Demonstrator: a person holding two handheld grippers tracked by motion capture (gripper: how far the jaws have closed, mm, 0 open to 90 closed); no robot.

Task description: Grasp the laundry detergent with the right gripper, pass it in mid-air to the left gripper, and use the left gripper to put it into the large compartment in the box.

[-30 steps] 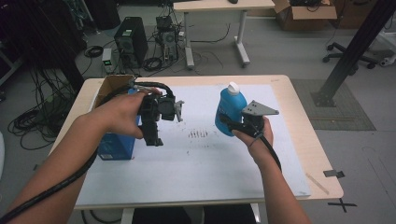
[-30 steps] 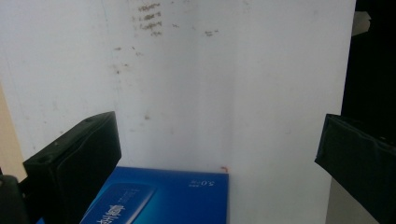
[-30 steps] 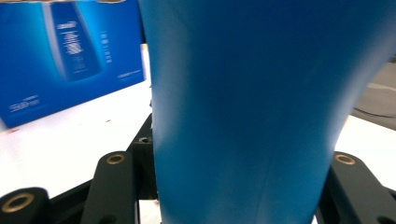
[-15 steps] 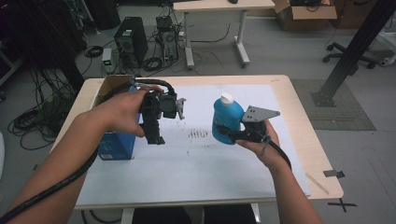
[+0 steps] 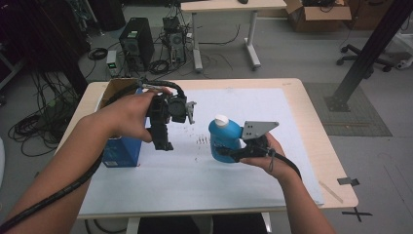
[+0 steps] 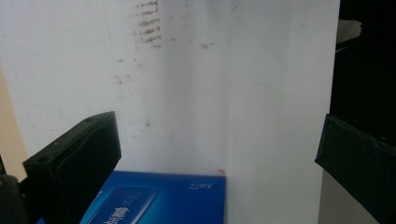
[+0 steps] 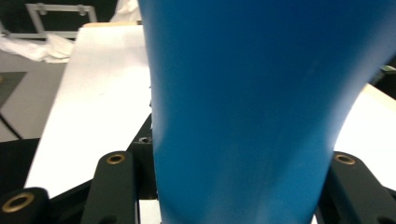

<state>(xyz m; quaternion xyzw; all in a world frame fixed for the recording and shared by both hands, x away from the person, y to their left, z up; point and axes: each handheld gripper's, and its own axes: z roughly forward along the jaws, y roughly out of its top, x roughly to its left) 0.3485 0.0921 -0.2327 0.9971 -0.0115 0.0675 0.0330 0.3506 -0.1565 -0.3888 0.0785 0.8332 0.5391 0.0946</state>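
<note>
Currently the blue bottle [image 5: 225,139] stands upright on the white sheet [image 5: 272,107], right of centre, clamped by the right gripper [image 5: 229,155]. Keep it vertical and confirm full base contact before releasing. Left gripper [image 5: 163,141] hovers spread and empty beside the blue box [image 5: 122,152].

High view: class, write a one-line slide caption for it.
Right gripper clamps an upright blue bottle on white paper; left gripper hangs open beside a blue box.
</note>
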